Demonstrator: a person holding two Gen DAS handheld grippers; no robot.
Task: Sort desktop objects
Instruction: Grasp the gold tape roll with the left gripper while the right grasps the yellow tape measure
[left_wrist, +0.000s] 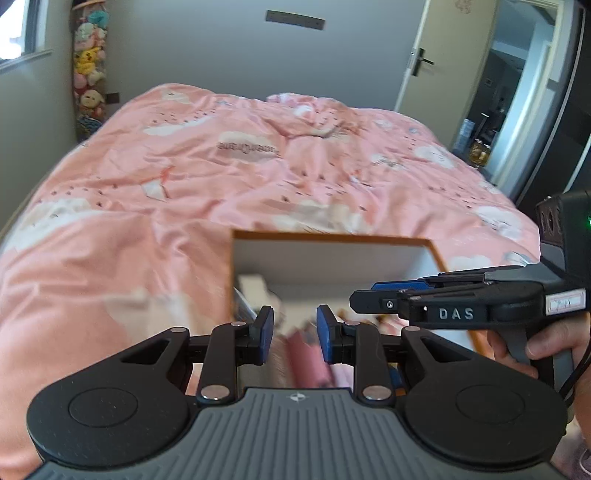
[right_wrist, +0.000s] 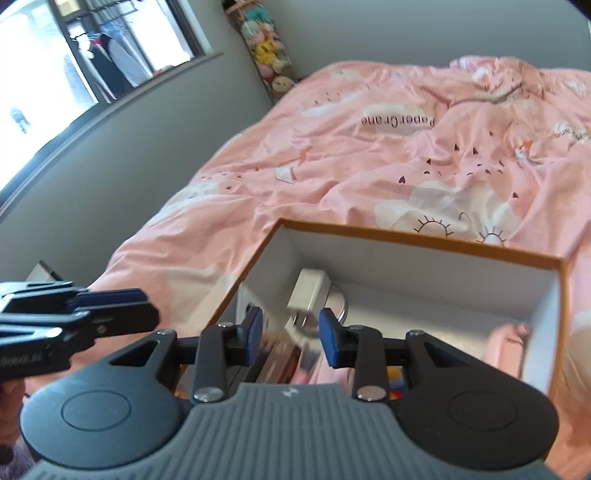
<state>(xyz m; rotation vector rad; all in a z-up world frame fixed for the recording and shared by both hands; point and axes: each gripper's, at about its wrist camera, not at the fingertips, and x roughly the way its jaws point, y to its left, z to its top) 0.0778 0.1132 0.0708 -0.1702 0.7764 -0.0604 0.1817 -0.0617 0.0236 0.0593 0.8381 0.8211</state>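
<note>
An open cardboard box with a brown rim and white inside (right_wrist: 417, 240) lies on the pink bed; it also shows in the left wrist view (left_wrist: 332, 236). Inside it are a white charger plug (right_wrist: 308, 290) with a cable, a pink item (right_wrist: 506, 347) at the right, and blurred pinkish and colourful things low in the box. My right gripper (right_wrist: 290, 338) is open and empty over the box's near left part. My left gripper (left_wrist: 295, 334) is open and empty over the box's near edge. The right gripper shows side-on in the left wrist view (left_wrist: 373, 295), and the left gripper in the right wrist view (right_wrist: 144, 306).
A pink duvet (left_wrist: 221, 155) covers the bed all around the box. A column of plush toys (left_wrist: 90, 70) stands in the far corner. An open door (left_wrist: 417, 62) is at the far right. A window (right_wrist: 74, 59) is in the left wall.
</note>
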